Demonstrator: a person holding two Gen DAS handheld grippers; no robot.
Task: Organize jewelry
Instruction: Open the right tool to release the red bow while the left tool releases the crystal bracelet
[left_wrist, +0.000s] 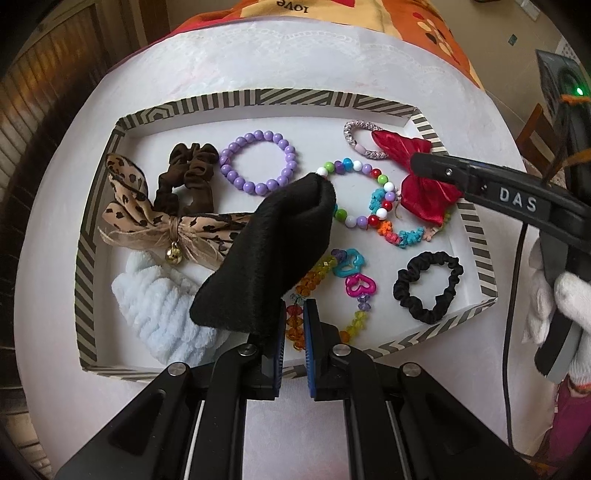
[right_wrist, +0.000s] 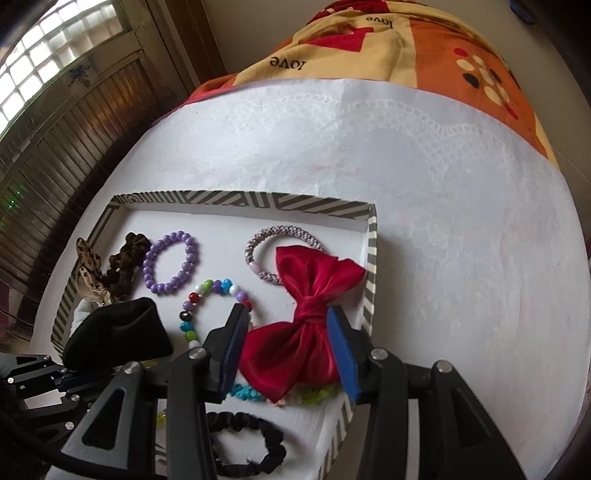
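Right wrist view: my right gripper (right_wrist: 286, 345) has its jaws spread, and the red bow (right_wrist: 306, 314) lies between the blue pads with a gap on each side, so nothing is pinched. The bow rests inside the striped box (right_wrist: 371, 266), in the corner by the right wall, its upper wing lapping over the pink braided band (right_wrist: 258, 245). Its long axis runs on a slant, from the lower-left wing up to the upper-right wing, with the knot about in the middle; the pads straddle it across the lower wing, below the knot. I judge the bow as set down here, so the next thing for this hand is to lift clear without snagging the satin.

In the left wrist view my left gripper (left_wrist: 293, 325) has its pads pressed together on a black cloth (left_wrist: 266, 258), folded thick, which stands up and away from the jaws toward the far side of the box. The cloth hangs over the middle of the box, above the leopard bow (left_wrist: 162, 221) and the white fluffy band (left_wrist: 159, 314), its tip close to the coloured bead bracelet (left_wrist: 354, 195).

The left hand is the one carrying, and the free floor I can see lies near the purple bead bracelet (left_wrist: 258, 162), ahead of the jaws. The black scrunchie (left_wrist: 428, 288) sits near the front right corner.
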